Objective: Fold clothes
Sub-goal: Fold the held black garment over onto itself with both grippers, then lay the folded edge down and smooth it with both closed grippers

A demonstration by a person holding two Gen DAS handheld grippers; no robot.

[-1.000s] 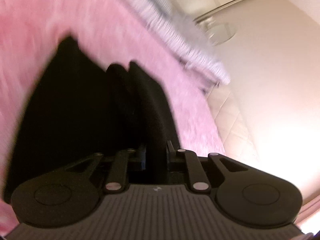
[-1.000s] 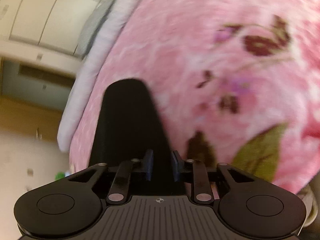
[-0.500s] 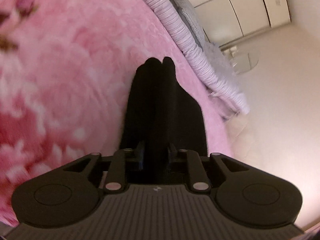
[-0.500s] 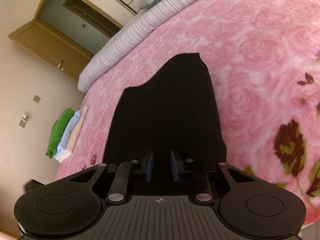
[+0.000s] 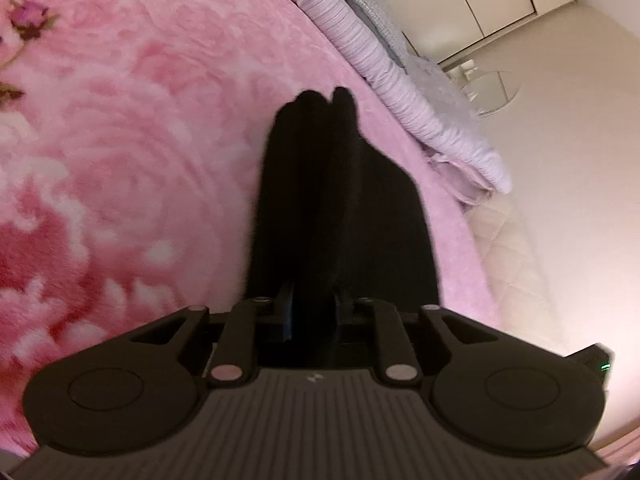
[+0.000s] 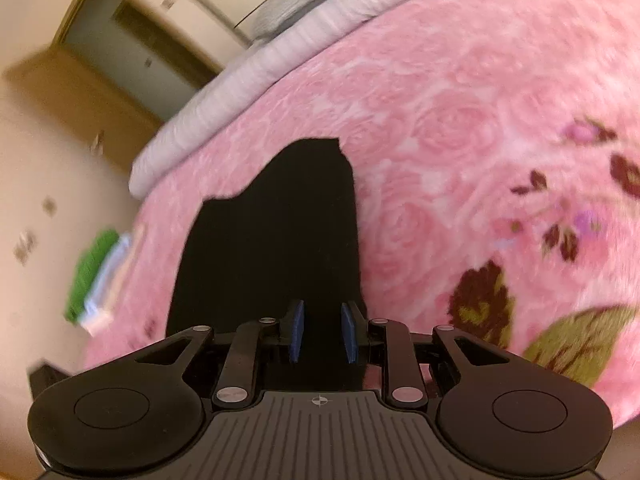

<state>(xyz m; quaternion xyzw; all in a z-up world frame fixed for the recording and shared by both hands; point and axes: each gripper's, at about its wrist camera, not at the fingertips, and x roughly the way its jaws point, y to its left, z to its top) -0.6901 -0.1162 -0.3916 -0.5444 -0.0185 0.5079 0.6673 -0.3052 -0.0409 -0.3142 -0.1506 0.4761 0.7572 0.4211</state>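
While a black garment (image 5: 340, 208) is stretched over the pink rose-patterned blanket (image 5: 120, 160), it is gripped from two sides by the hand-held grippers. At the left gripper (image 5: 314, 312), the jaws have just been opening a little, yet a thick fold of the black cloth is still seen between the narrowly parted fingers (image 5: 286, 308) and fills the gap completely, so the cloth is taken as pinched there. From this side the garment is seen bunched into two long ridges which run away from the gripper toward the striped lilac bedding (image 5: 384, 76) at the edge of the bed. At the right gripper (image 6: 322, 330), the blue pads (image 6: 297, 330) are held partly apart, and the black cloth passes between them; whether the pads really press on it cannot be told. From there the garment (image 6: 276, 248) is seen lying flatter on the blanket (image 6: 460, 120). A small pile of folded cloths (image 6: 100, 276), green, light blue and pale, is seen near the blanket's edge.
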